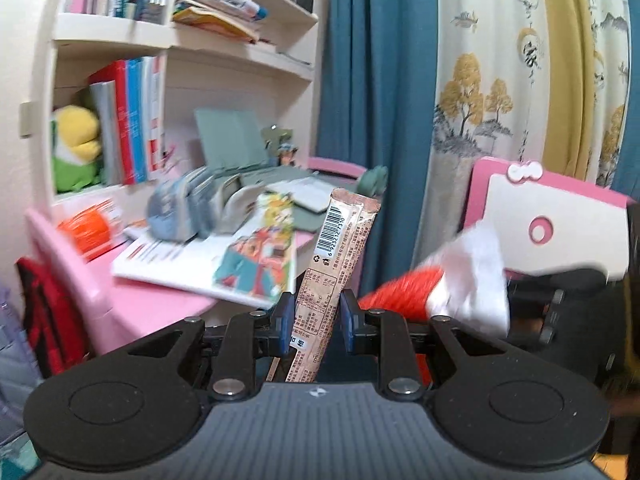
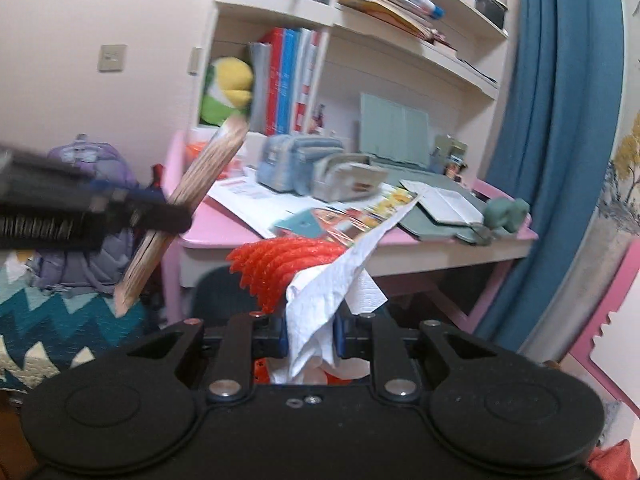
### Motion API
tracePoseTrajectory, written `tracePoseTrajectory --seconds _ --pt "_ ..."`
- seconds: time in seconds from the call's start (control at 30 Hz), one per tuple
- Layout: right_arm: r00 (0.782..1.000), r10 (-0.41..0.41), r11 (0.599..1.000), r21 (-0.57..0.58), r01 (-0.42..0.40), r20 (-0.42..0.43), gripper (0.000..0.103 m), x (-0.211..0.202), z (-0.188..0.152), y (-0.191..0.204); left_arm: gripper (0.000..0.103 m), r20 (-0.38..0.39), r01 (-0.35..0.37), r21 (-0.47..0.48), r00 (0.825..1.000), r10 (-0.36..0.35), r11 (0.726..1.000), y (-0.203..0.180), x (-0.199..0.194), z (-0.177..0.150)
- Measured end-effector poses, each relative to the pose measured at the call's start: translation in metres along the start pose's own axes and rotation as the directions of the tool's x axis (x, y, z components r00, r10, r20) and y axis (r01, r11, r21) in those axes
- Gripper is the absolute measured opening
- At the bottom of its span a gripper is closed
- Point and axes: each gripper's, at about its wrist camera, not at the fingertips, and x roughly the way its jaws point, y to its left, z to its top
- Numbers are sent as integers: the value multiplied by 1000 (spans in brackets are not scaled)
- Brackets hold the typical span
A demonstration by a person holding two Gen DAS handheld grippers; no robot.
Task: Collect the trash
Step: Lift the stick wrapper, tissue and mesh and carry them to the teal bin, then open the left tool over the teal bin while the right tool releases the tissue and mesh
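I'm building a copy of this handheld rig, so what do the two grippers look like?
Both look alike. The left gripper and right gripper have matte black bodies with two round raised discs on broad lobes, black linkage arms pinned with silver bolts, and blue pads on the fingers. The left body has a ribbed grey centre panel bearing a small white mark. No cables or sleeves show.

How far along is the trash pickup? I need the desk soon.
Both grippers hold trash lifted off the desk: the left gripper pinches a long snack wrapper, the right gripper a white tissue with red foam netting. No bin shows; dropping them remains.
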Motion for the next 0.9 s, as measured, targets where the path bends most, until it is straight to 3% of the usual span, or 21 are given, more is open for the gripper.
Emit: tracePoseTrajectory --seconds 0.13,0.3,0.63,0.9 --pt "999 -2 1000 -10 1 -51 19 22 -2 -11 23 -47 28 -39 998 -30 999 -8 39 9" --pt "988 34 999 -28 -39 -151 19 54 -7 -13 23 -144 5 -56 989 -13 998 -4 83 -12" --pt "911 133 970 -139 -201 -390 20 101 -14 2 23 -319 -34 -52 948 15 998 17 127 -43" --pt "865 123 956 -177 -236 -487 32 123 -23 11 24 -422 -36 -12 906 27 999 20 146 -60"
